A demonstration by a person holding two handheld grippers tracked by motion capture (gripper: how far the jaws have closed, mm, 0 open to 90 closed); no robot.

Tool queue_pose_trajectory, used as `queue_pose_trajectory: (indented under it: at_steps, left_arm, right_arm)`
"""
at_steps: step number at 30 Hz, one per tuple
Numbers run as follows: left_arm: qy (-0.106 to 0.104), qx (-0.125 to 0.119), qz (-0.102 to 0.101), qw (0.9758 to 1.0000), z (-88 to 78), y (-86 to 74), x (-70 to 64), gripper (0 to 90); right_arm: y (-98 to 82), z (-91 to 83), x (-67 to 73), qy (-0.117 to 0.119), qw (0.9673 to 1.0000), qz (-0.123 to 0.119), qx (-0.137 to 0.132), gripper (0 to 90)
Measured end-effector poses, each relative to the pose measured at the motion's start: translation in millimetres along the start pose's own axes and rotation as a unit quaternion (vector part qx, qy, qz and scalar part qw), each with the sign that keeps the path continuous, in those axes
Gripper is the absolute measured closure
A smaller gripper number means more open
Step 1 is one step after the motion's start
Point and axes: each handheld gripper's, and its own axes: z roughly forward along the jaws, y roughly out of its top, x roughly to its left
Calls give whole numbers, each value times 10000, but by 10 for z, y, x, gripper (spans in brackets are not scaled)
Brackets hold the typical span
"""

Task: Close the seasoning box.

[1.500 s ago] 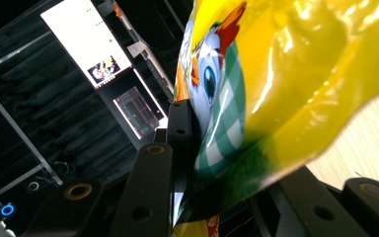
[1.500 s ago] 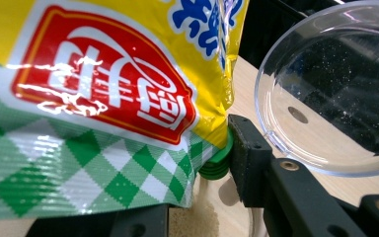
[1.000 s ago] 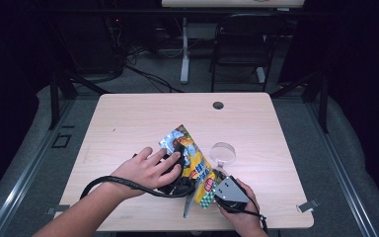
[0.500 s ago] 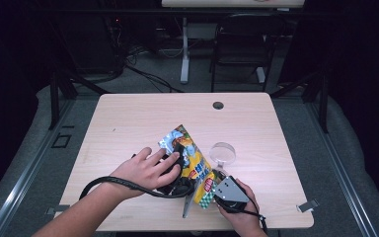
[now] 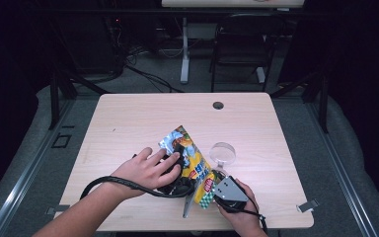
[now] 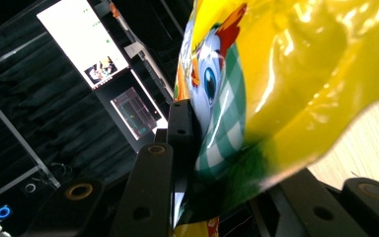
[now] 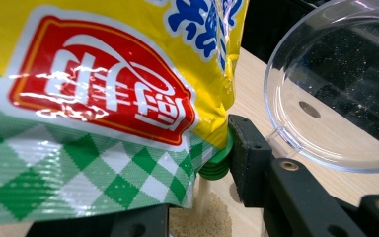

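Note:
A yellow snack bag (image 5: 193, 160) with a green-checked end lies slanted between both grippers above the table (image 5: 128, 118). My left gripper (image 5: 176, 165), under the person's left hand, is shut on the bag (image 6: 276, 74) near its middle. My right gripper (image 5: 208, 191), with its grey plate on top, is shut on the bag's near end (image 7: 89, 148), beside a green spout (image 7: 217, 163). Beige granules (image 7: 203, 195) stream from the spout onto a small pile below. A clear bowl (image 5: 223, 153) stands just right of the bag and looms close in the right gripper view (image 7: 335, 98).
A black cable (image 5: 108, 182) loops from the left gripper across the table's front. A round hole (image 5: 218, 105) sits near the table's far edge and a clip (image 5: 308, 205) on its front right. A chair (image 5: 242, 39) stands behind the table.

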Motion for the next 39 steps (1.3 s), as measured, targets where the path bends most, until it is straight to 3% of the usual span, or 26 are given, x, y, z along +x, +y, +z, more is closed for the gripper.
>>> queue_pose_trajectory:
  at_steps: [39]
  left_arm:
    - [41, -9, 78, 10000, -4, 6, 12, 767]
  right_arm:
    - [-2, -2, -1, 6, 10000, 6, 12, 708]
